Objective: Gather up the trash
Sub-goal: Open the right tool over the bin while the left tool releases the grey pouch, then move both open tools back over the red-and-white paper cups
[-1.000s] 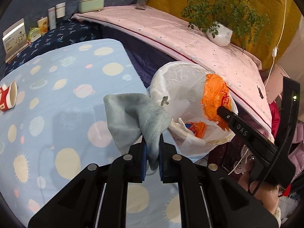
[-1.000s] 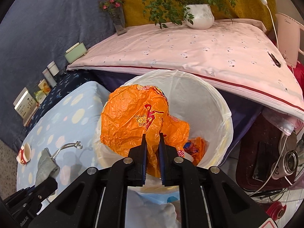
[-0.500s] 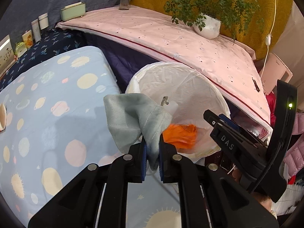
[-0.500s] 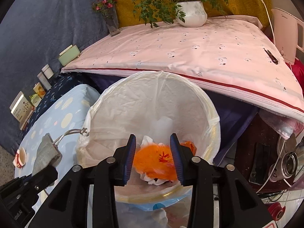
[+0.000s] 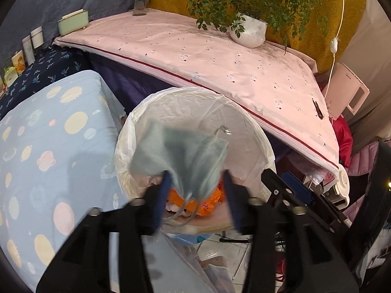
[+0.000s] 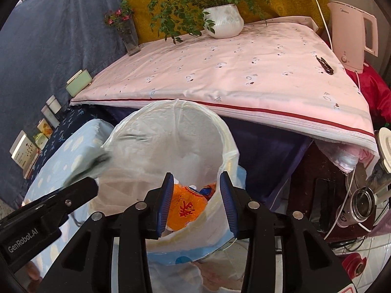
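Note:
A bin lined with a white plastic bag [image 5: 195,112] stands between two tables. My left gripper [image 5: 196,193] hovers over its near rim with the jaws opening. A grey-green drawstring pouch [image 5: 178,156] hangs blurred between the fingers, and the pads do not press on it. In the right wrist view the pouch [image 6: 92,163] is a smear beside the left gripper's finger [image 6: 73,195]. My right gripper [image 6: 196,202] is over the bin [image 6: 171,127], jaws opening and nothing between them. The crumpled orange bag [image 6: 188,207] lies inside the bin, also visible under the pouch [image 5: 210,200].
A pink-covered table [image 5: 220,56] behind the bin carries a potted plant [image 5: 249,29], a glass vase [image 5: 140,5] and a pink kettle [image 6: 354,36]. Left of the bin is a blue planet-print tablecloth [image 5: 48,146]. Small boxes [image 6: 27,151] line the far left. Jars and cables [image 6: 359,205] crowd the floor at right.
The right gripper opened and the orange bag dropped into the bin. The left gripper carried the pouch over the bin, then spread its jaws off it.

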A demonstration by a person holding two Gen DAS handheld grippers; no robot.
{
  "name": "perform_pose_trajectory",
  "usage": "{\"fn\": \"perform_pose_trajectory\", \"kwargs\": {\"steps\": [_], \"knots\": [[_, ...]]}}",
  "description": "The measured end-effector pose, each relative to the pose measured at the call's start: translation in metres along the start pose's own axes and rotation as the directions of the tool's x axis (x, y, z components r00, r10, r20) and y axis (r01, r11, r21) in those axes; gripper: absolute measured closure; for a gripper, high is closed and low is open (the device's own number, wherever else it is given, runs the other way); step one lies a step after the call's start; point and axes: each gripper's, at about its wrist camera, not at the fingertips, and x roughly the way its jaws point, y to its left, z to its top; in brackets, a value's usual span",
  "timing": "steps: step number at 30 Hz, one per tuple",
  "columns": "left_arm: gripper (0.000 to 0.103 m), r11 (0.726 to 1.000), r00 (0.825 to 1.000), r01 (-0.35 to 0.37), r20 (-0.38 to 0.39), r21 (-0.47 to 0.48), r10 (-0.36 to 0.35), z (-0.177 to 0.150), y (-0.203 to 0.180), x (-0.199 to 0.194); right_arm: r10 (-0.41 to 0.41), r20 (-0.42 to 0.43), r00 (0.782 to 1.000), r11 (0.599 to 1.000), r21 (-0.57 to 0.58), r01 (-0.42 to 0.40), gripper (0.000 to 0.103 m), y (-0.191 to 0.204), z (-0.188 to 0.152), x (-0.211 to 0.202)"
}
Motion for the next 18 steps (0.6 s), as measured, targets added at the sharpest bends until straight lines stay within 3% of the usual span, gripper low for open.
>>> {"fn": "perform_pose_trajectory", "kwargs": {"steps": [1,6,18], "knots": [[0.043,1.0,1.0,-0.009,0.008,-0.002,0.009,-0.001,0.0,-0.001,0.0,0.001,1.0,1.0,0.0,0.0,0.064,0.0,-0.001,-0.002],[0.043,0.999,0.999,-0.042,0.015,0.005,0.042,-0.007,0.005,-0.004,0.01,0.007,1.0,1.0,-0.008,-0.01,0.063,0.004,-0.001,-0.008],[0.043,0.986,0.992,-0.117,0.033,-0.117,0.122,-0.027,0.062,-0.039,0.077,0.023,0.997,0.993,-0.094,-0.074,0.057,0.056,-0.008,-0.029]]}}
